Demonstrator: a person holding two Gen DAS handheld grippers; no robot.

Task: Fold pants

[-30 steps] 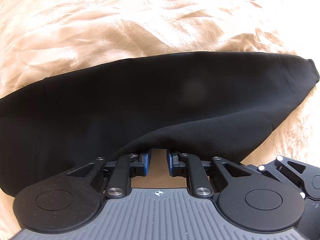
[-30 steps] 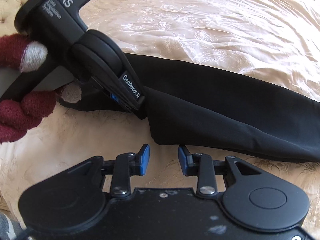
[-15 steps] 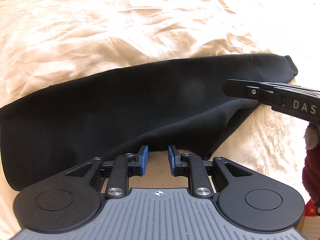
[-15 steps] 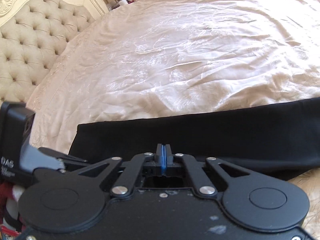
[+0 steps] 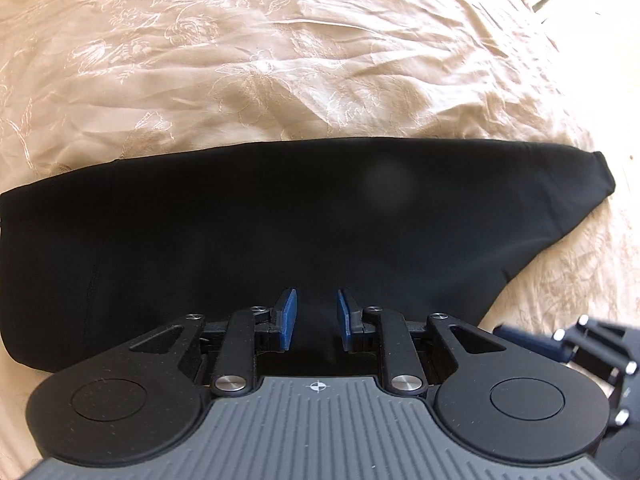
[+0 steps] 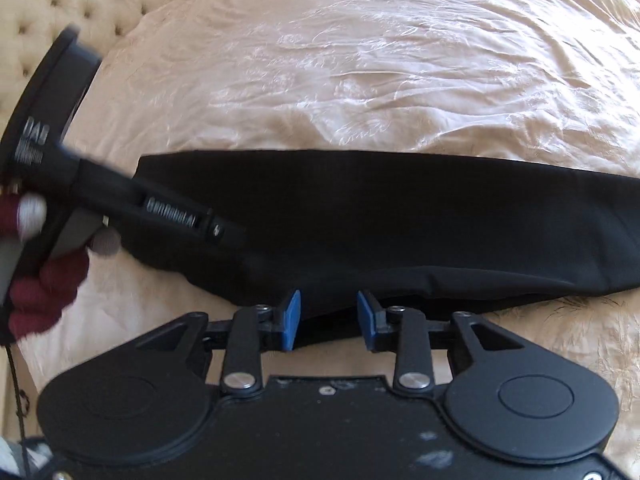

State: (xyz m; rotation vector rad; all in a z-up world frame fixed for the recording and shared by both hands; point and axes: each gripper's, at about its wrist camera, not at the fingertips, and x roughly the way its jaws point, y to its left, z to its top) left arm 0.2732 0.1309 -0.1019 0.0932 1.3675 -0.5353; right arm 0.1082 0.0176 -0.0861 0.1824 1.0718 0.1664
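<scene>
Pants (image 5: 280,220) lay limp, soft on the bedspread (image 5: 280,60) — both my grippers (image 5: 316,316) (image 6: 326,316) spread, empty — near hem looked the best hold.

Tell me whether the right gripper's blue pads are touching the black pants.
Cannot tell. In the right wrist view the right gripper is open, its blue pads level with the black pants' near edge; neither contact nor gap shows plainly.

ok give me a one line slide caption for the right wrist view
Right gripper, jaws open, at the near edge of black pants on a cream bedspread, left gripper alongside.
</scene>
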